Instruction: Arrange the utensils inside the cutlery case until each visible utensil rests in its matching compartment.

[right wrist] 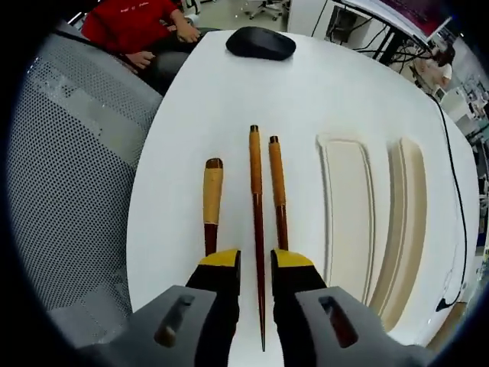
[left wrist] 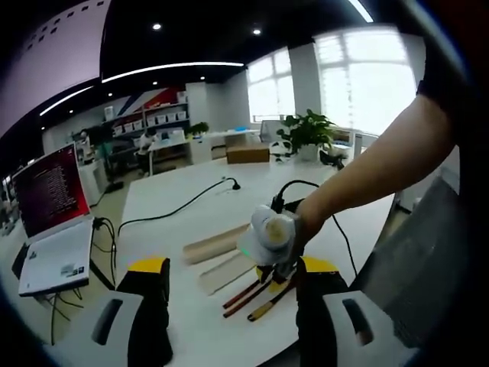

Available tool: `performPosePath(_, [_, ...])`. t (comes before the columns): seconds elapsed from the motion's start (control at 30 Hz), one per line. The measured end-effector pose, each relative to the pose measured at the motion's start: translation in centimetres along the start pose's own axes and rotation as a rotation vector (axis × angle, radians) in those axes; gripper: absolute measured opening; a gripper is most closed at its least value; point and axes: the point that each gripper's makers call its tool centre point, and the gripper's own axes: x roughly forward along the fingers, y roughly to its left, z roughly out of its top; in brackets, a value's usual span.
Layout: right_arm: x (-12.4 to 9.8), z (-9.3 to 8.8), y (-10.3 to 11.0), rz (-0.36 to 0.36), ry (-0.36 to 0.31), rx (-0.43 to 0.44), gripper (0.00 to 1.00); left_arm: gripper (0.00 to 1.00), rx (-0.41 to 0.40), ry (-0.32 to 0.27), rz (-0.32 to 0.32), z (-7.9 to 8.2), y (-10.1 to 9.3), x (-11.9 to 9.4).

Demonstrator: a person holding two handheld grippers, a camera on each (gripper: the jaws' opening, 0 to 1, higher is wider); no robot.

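Reaching in from the upper right of the left gripper view, a bare forearm (left wrist: 382,164) with the right gripper (left wrist: 269,238) angled down over the utensils. In the right gripper view, right gripper (right wrist: 256,264) slightly parted, straddling one chopstick (right wrist: 257,229) (contact unclear); second chopstick (right wrist: 276,191) just right, a third utensil (right wrist: 212,202) left, cutlery case (right wrist: 372,222) further right. Left gripper (left wrist: 233,271) wide open, empty, at lower centre above the white table (left wrist: 176,191).

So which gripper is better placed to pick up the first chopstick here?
Right. The right gripper has its jaws astride one chopstick, though not visibly clamped on it, with the cutlery case lying beside it. The left gripper hangs back, open, short of the utensils.
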Motion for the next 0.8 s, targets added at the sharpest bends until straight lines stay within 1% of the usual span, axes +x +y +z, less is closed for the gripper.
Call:
performPosePath(0.27, [-0.05, -0.05, -0.21, 0.006, 0.005, 0.018, 0.12, 0.68, 0.008, -0.002, 0.001, 0.08, -0.14, -0.1])
performPosePath(0.4, [-0.03, 0.01, -0.25, 0.007, 0.027, 0.01, 0.12, 0.68, 0.011, -0.001, -0.003, 0.12, -0.24, -0.1])
performPosePath(0.5, [0.05, 0.07, -0.4, 0.015, 0.048, 0.006, 0.12, 0.68, 0.026, 0.01, -0.024, -0.06, -0.75, 0.02])
performPosePath(0.63, [0.0, -0.02, -0.39, 0.022, 0.074, 0.016, 0.11, 0.68, 0.052, 0.015, -0.032, -0.11, -0.88, 0.05])
performPosePath(0.8, [-0.03, -0.09, -0.61, 0.022, 0.08, 0.033, 0.1, 0.68, 0.039, 0.01, -0.038, -0.11, -0.85, 0.0])
